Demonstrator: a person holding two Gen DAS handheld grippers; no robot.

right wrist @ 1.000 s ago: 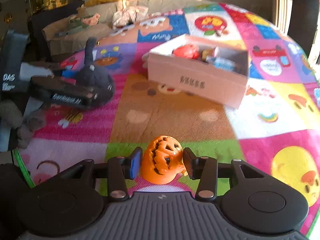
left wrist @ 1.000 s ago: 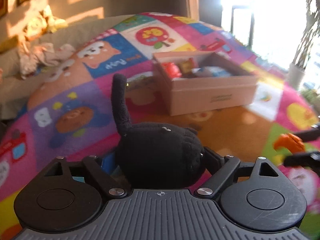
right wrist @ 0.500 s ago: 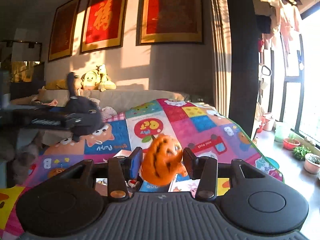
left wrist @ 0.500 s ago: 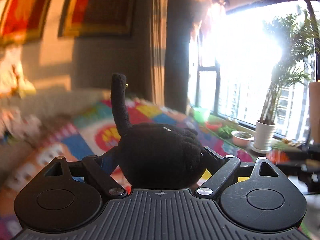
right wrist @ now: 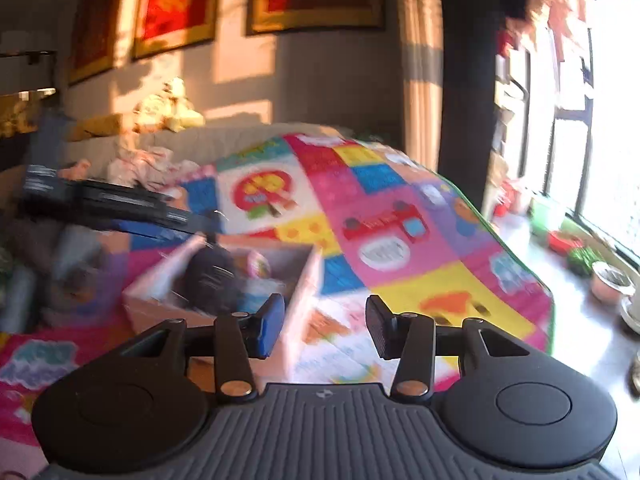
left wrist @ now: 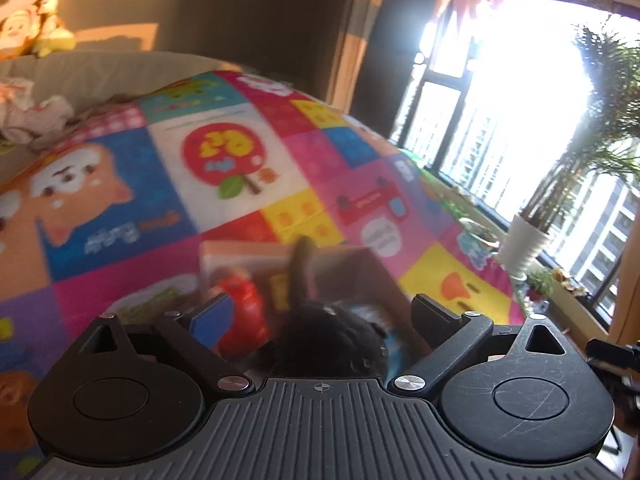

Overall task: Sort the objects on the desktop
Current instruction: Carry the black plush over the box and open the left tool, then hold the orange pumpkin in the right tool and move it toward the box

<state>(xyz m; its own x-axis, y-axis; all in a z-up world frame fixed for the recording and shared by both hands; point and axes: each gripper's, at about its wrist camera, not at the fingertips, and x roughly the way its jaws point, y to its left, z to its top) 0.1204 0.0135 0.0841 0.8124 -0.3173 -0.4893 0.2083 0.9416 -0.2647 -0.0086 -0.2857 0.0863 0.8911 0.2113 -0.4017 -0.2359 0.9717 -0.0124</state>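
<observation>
A black plush toy [left wrist: 324, 340], blurred, sits low between my left gripper's [left wrist: 322, 314] fingers with its tail pointing up. The jaws are opening and neither pad touches it. It hangs over the open cardboard box [left wrist: 240, 246], which holds a red toy [left wrist: 240, 312] and other small items. In the right wrist view the plush [right wrist: 212, 276] lies inside the box [right wrist: 308, 280], under the left gripper's dark fingers [right wrist: 120, 200]. My right gripper [right wrist: 326, 328] is partly open with nothing between its pads. It hovers just right of the box. No orange pumpkin toy is in view.
The box stands on a bright patchwork play mat [left wrist: 120, 200]. A sofa with clothes and plush toys [right wrist: 168, 108] lines the back wall. To the right are a window, potted plants [left wrist: 524, 240] and small pots [right wrist: 608, 284] on the floor.
The left jaws have spread and the black plush has dropped from their grip toward the box. The orange pumpkin has gone from between the right fingers. Both views tipped down toward the box.
</observation>
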